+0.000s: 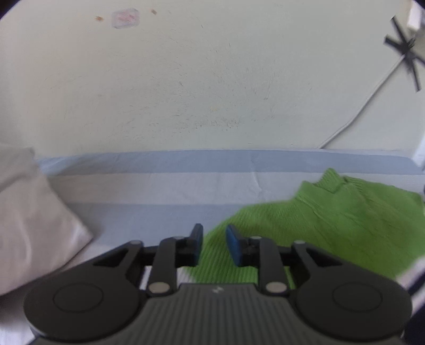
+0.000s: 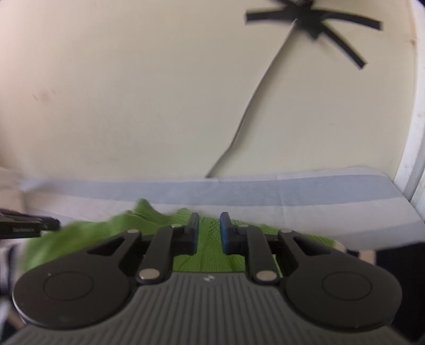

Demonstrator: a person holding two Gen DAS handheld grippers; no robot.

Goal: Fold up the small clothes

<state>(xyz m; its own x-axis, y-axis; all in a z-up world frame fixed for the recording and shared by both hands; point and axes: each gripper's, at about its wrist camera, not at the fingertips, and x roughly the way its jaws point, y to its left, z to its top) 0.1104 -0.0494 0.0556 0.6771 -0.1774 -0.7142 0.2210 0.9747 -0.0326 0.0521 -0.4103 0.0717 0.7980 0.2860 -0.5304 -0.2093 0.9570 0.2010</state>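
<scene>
Both my grippers are up over the bed [image 1: 159, 191], which has a striped sheet in pale blue and white bands, running along a cream wall [image 1: 186, 79]. My left gripper [image 1: 214, 245] has its jaws parted with a gap between the blue pads [image 1: 235, 248], nothing in them; they sit above the near-left edge of the green knit sweater [image 1: 345, 220]. In the left wrist view the sweater lies spread on the sheet to the right of centre, ribbed collar pointing toward the wall, one end running off the right side of frame. A white pillow [image 1: 32, 212] is on the left end of the bed, well apart from the sweater. My right gripper [image 2: 209, 229] is also parted and holding nothing, jaws hovering above the sweater [image 2: 207, 254], which fills the space under and between them in the right wrist view and bunches up into a ridge just beyond the tips. Can't tell whether the fingertips touch the knit; both views are motion-blurred. The left gripper's finger pokes into the right wrist view from the left edge, beside the sweater's left end. A cable [image 2: 249, 106] runs down the wall to the mattress edge, fixed up top with crossed strips of black tape [image 2: 313, 24].
</scene>
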